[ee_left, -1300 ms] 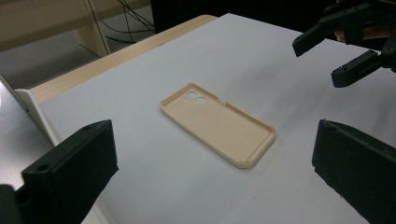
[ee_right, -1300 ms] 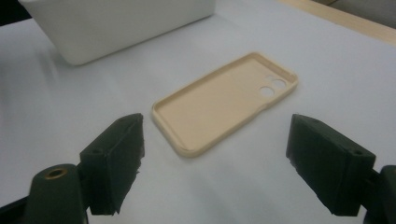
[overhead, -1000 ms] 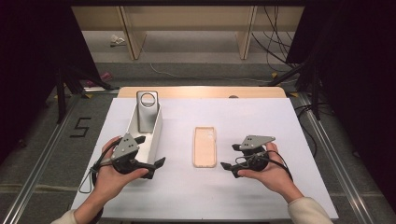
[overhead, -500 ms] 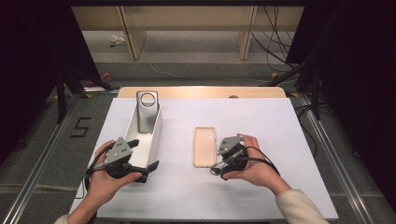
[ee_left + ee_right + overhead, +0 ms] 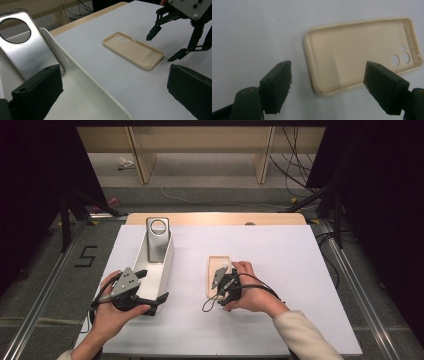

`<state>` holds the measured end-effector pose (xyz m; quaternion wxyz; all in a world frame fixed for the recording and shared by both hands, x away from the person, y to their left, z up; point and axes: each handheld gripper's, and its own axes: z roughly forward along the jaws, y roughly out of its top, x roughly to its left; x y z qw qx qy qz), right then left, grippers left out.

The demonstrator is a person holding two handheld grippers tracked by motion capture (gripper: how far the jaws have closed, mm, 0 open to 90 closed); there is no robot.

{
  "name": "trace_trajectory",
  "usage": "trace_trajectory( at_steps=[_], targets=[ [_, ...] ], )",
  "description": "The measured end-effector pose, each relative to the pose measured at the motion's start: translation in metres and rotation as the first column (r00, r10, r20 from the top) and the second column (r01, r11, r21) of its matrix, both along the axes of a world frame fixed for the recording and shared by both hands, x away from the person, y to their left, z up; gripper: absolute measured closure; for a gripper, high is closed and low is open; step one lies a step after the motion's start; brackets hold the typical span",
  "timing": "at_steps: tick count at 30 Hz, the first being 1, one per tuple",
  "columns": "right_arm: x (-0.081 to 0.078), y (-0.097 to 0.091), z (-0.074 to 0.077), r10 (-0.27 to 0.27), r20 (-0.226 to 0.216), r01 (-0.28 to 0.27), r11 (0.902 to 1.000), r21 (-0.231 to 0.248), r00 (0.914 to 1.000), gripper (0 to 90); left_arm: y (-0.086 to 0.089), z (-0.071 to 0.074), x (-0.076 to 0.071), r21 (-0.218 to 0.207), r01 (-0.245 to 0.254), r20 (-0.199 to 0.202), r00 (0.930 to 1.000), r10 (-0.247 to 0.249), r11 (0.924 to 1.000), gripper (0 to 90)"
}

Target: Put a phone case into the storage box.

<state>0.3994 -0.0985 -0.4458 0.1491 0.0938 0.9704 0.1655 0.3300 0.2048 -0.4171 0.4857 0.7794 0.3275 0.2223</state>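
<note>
A beige phone case (image 5: 218, 262) lies hollow side up on the white table (image 5: 280, 270). My right gripper (image 5: 223, 283) hovers open over its near end, and the case's near short edge (image 5: 357, 55) sits between the spread jaws (image 5: 327, 85). A long white tray (image 5: 168, 258) stands left of the case, with a silver phone case (image 5: 157, 228) with a round hole leaning at its far end. My left gripper (image 5: 153, 285) is open at the tray's near end, straddling the tray's right wall (image 5: 82, 82). It looks toward the silver case (image 5: 25, 52), the beige case (image 5: 132, 51) and the right gripper (image 5: 162, 48).
A wooden strip (image 5: 215, 218) borders the table's far edge. Black stands and cables (image 5: 320, 195) crowd the floor beyond the far right corner. A "5" mark (image 5: 86, 256) is on the floor at left. Bare white surface stretches right of the beige case.
My right gripper has moved left from beside the beige case to over its near end, jaws open. The left gripper has shifted slightly at the tray's near end.
</note>
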Motion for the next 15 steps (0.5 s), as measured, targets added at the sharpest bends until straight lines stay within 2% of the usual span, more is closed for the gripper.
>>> trace_trajectory(
  at_steps=[5, 15],
  targets=[
    [0.004, 0.009, -0.003, 0.02, 0.009, -0.02, 0.9967, -0.079, 0.9998, 23.6, -0.001, 0.0, 0.0, 0.0, 0.001, 0.004, 1.0, -0.001, 1.0, 0.0],
    [0.008, 0.021, -0.007, 0.058, -0.005, -0.058, 0.991, -0.121, 0.9983, 24.6, 0.0, 0.0, 0.0, 0.006, -0.001, 0.009, 1.0, 0.001, 1.0, 0.0]
  ],
)
